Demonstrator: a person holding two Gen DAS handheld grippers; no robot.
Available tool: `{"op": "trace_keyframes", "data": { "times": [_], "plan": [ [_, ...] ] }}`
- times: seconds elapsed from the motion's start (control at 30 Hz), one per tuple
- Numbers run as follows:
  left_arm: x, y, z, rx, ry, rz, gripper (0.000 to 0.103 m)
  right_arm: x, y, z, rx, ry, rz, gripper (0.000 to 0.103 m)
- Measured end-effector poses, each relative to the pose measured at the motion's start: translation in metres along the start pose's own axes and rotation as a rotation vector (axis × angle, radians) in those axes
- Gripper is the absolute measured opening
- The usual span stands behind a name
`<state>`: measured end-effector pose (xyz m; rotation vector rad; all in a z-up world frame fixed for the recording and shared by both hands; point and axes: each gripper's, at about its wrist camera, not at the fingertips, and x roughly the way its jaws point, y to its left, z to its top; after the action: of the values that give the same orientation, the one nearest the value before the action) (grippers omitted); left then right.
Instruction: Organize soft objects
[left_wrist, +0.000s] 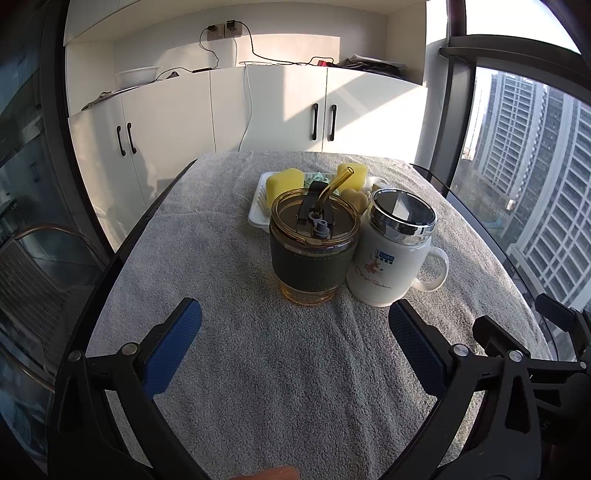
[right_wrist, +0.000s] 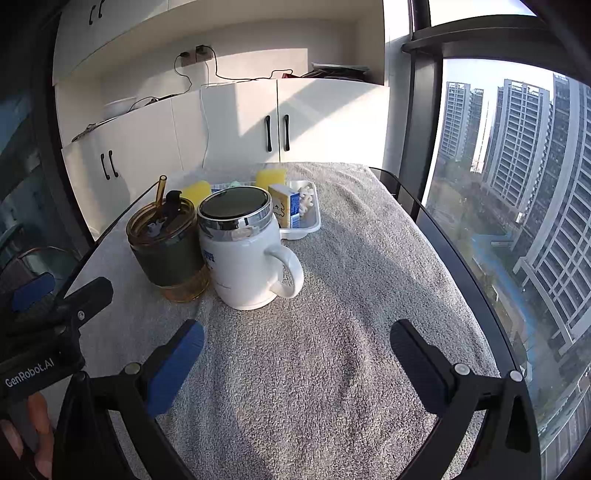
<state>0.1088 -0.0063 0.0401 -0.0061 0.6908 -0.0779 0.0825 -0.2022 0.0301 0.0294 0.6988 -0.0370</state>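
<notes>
A white tray at the far side of the towel-covered table holds two yellow sponges, a pale heart-shaped piece and a small carton. The tray also shows in the right wrist view, with a white knobbly soft item in it. The cups partly hide the tray. My left gripper is open and empty, a short way in front of the cups. My right gripper is open and empty over bare towel, right of the mug.
An amber glass cup with a dark sleeve and straw and a white lidded mug stand between the grippers and the tray. A grey towel covers the glass table. White cabinets stand behind it; a window is at right.
</notes>
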Motion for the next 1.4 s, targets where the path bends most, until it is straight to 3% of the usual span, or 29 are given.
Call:
{"op": "trace_keyframes", "data": {
  "times": [1.4],
  "plan": [
    [0.0030,-0.0018,-0.0003,0.015,-0.009,-0.016,0.103,0.0041,0.0004,-0.0032,0.001,0.011,0.001,0.103]
  ]
}}
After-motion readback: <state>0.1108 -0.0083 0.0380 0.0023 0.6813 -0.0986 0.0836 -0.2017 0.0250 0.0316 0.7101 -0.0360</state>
